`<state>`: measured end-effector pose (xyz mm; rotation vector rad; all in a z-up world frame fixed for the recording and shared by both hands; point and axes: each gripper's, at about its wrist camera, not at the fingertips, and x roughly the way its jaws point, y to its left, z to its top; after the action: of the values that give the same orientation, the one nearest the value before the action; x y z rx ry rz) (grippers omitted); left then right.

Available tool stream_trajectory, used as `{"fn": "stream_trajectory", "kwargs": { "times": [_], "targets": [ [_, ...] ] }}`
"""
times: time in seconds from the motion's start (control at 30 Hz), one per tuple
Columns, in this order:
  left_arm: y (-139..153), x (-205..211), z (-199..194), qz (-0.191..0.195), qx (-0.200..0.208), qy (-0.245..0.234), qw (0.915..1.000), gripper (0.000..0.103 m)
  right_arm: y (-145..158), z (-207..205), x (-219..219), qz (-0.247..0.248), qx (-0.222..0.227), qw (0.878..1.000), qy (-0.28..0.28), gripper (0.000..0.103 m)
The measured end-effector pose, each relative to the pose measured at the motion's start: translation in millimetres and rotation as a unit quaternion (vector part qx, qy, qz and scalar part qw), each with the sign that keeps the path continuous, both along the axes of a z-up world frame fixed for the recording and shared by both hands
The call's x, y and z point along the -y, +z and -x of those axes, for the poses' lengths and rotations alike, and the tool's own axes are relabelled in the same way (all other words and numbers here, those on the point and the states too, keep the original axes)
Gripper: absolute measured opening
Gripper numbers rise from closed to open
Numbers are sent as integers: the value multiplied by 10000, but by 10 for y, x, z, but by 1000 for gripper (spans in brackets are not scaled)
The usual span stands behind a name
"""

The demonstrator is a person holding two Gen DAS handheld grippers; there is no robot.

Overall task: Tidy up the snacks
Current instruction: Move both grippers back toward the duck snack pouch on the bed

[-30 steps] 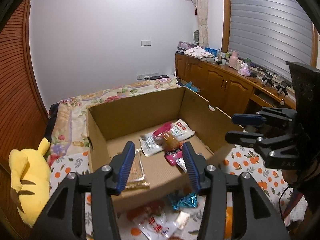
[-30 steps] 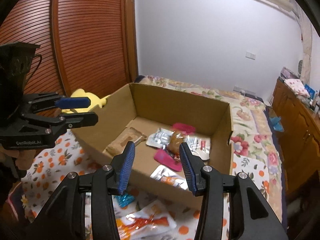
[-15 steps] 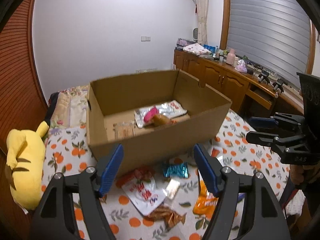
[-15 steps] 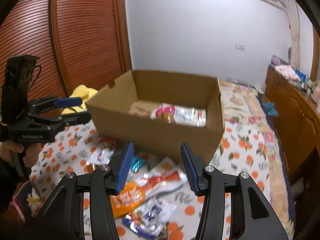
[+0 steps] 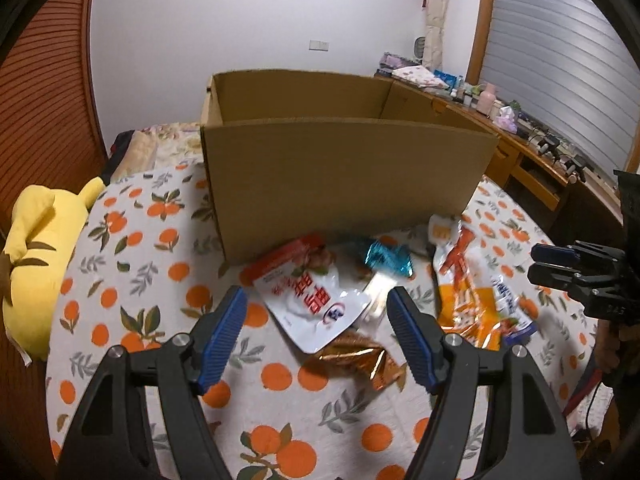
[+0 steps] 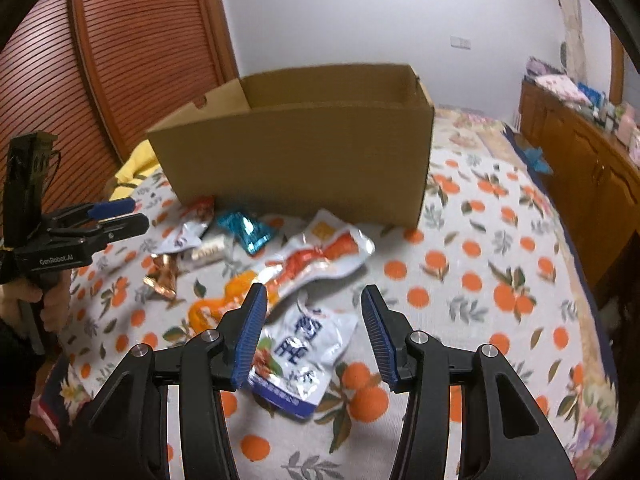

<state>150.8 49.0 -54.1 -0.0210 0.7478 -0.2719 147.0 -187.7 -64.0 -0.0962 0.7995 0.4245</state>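
Observation:
A cardboard box (image 5: 344, 184) stands on the orange-print bedspread; its inside is hidden from here. In front of it lie loose snack packs: a red-and-white pouch (image 5: 312, 296), a teal foil pack (image 5: 384, 258), a gold foil pack (image 5: 360, 360), a long orange-and-white pack (image 6: 296, 268) and a blue-and-white pouch (image 6: 300, 356). My left gripper (image 5: 316, 332) is open and empty, low over the red-and-white pouch. My right gripper (image 6: 314, 336) is open and empty, low over the blue-and-white pouch.
A yellow plush toy (image 5: 36, 248) lies at the bed's left edge by the wooden slatted wardrobe (image 6: 132, 40). A wooden cabinet (image 6: 580, 152) with clutter runs along the right. Each gripper shows in the other's view: the right (image 5: 556, 264), the left (image 6: 116, 216).
Both grippers have pulled back from above the box and dropped low in front of it. The snacks inside the box went out of sight; the loose packs on the bedspread now fill the foreground.

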Motion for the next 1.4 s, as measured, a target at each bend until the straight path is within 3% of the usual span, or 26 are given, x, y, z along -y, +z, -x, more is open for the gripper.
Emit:
{"fn": "stream_trajectory", "kwargs": {
  "times": [0.4,0.57,0.73,0.87,1.23,1.4],
  "targets": [
    [-185,-38,28,-13,-177,23,9998,73,-333,-67,-62,97,-448,9989,-100,51],
    [-210,-78,5,-38,-219,71,9997,73,-457,-111,-139,348,-606,9973,-205,63],
    [-195,-44,-78,-78,-207,86,9997,73,-469,-63,-208,562,-434,9974,-86,64],
    [-185,20,-180,-174,-184,75,9997,73,-485,-34,-202,687,-278,9972,-76,53],
    [-329,36,-589,-16,-611,413,9973,73,-508,1,-227,799,-142,9966,-124,54],
    [-408,74,-637,-166,-727,487,9960,73,-508,0,-223,808,-133,9966,-124,54]
  ]
}}
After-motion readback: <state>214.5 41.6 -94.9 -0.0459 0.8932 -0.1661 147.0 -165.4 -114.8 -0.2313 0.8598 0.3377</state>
